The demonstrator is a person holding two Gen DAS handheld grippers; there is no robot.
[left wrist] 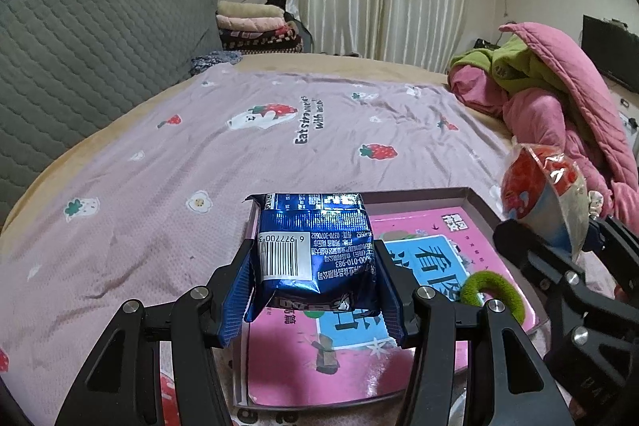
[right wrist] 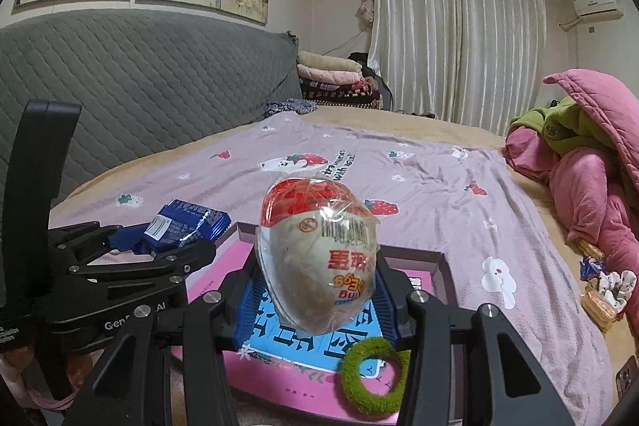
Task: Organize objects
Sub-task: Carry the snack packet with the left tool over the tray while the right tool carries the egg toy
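Observation:
My left gripper (left wrist: 315,266) is shut on a blue foil snack packet (left wrist: 315,246), held above the left part of a shallow box (left wrist: 477,200) with a pink and blue picture inside. My right gripper (right wrist: 317,290) is shut on a packaged egg in clear wrap with a red top (right wrist: 317,258), held above the same box (right wrist: 439,266). The egg pack also shows in the left wrist view (left wrist: 539,194), and the blue packet in the right wrist view (right wrist: 183,224). A green fuzzy hair ring (right wrist: 373,378) lies in the box, near corner; it also shows in the left wrist view (left wrist: 495,290).
The box sits on a bed with a lilac strawberry-print sheet (left wrist: 199,154). A grey quilted headboard (left wrist: 80,58) is on the left. Pink and green bedding (left wrist: 551,94) is piled at the right. Small snack packs (right wrist: 603,290) lie on the bed at the right.

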